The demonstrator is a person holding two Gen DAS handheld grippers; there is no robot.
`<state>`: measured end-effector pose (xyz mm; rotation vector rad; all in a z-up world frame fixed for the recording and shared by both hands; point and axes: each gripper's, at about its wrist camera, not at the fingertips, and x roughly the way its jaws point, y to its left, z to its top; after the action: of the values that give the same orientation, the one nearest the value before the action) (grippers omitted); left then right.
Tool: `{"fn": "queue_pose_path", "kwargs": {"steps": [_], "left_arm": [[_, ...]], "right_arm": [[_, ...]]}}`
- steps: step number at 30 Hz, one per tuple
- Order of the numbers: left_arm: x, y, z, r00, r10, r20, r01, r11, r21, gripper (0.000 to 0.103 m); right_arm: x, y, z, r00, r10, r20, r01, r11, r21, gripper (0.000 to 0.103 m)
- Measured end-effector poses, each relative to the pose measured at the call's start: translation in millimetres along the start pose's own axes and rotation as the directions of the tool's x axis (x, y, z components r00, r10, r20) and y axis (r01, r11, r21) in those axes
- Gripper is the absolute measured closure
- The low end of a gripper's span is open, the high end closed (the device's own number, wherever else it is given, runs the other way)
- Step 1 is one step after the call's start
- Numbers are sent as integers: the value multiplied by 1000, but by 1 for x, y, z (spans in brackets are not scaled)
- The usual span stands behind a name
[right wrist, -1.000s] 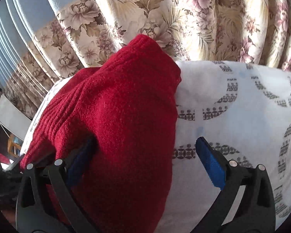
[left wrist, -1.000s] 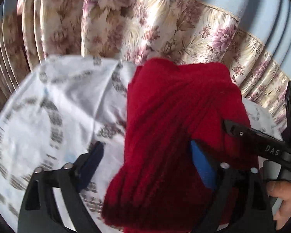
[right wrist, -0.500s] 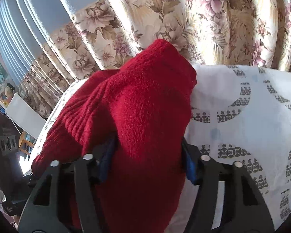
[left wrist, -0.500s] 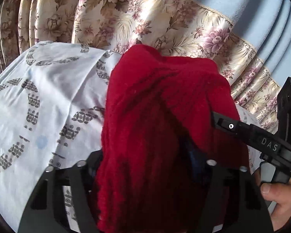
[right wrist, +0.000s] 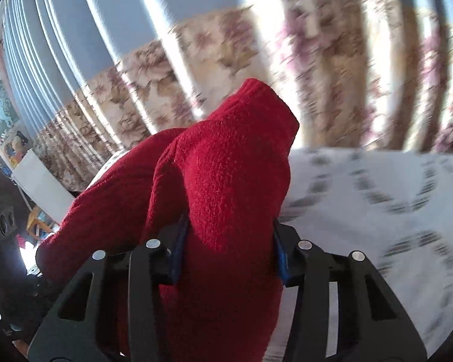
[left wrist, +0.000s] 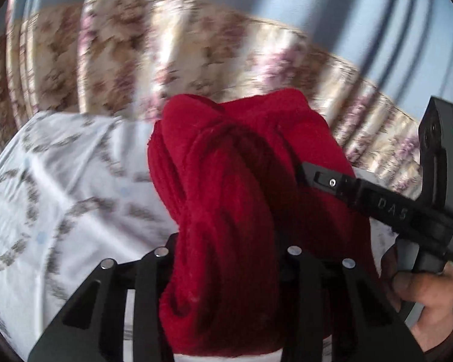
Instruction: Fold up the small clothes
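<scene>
A red knitted garment (left wrist: 235, 199) is bunched up and held above a white patterned sheet (left wrist: 69, 187). My left gripper (left wrist: 226, 250) is shut on one bunched end of it; the cloth hides the pads. My right gripper (right wrist: 226, 241) is shut on the other end (right wrist: 223, 187), with the blue pads (right wrist: 279, 256) pressed against the cloth. The right gripper's black body also shows in the left wrist view (left wrist: 377, 202), held by a hand at the right, its tip buried in the garment.
A floral and blue pleated curtain (left wrist: 166, 60) hangs behind the sheet-covered surface (right wrist: 377, 205). In the right wrist view, clutter with a white board (right wrist: 42, 184) and dark equipment stands at the far left, beyond the surface's edge.
Both grippers went from open around the red garment to shut on it, then lifted it; the view now tilts up toward the curtain and is blurred by motion.
</scene>
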<state>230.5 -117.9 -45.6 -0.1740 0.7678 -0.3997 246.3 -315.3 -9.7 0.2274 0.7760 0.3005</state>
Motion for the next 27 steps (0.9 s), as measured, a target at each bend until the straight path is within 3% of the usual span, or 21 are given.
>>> {"fn": "queue_pose_path", "kwargs": {"steps": [6, 11, 13, 15, 16, 17, 18, 19, 23, 27], "left_arm": [[23, -87, 8, 998, -66, 0, 66, 996, 60, 66], [63, -143, 4, 995, -92, -43, 95, 993, 68, 65], [80, -155, -1, 994, -76, -74, 82, 994, 75, 60], [103, -163, -14, 992, -17, -128, 28, 996, 81, 41], [109, -163, -21, 992, 25, -123, -13, 995, 95, 34], [106, -161, -26, 995, 56, -88, -47, 993, 108, 17], [102, -158, -30, 994, 83, -66, -74, 990, 123, 9], [100, -155, -34, 994, 101, -51, -93, 985, 145, 7], [81, -135, -44, 993, 120, -20, -113, 971, 209, 5], [19, -115, -54, 985, 147, 89, -165, 954, 251, 5]], "right_arm": [[-53, -76, 5, 996, -88, 29, 89, 996, -16, 56], [-62, -127, -3, 984, -178, 4, 178, 983, -39, 55], [-53, -146, -13, 970, -243, -35, 241, 969, -54, 51], [-39, -161, -29, 943, -323, -79, 319, 946, -60, 46], [-38, -163, -36, 939, -338, -66, 335, 940, -57, 39], [-44, -163, -43, 932, -361, -19, 360, 932, -46, 23], [-50, -162, -49, 915, -404, 7, 404, 914, -29, 16], [-53, -162, -52, 909, -417, 11, 417, 909, -13, 10], [-71, -146, -74, 904, -427, -13, 428, 903, 46, 8], [-109, -95, -107, 883, -468, 30, 468, 884, -3, 3]]}}
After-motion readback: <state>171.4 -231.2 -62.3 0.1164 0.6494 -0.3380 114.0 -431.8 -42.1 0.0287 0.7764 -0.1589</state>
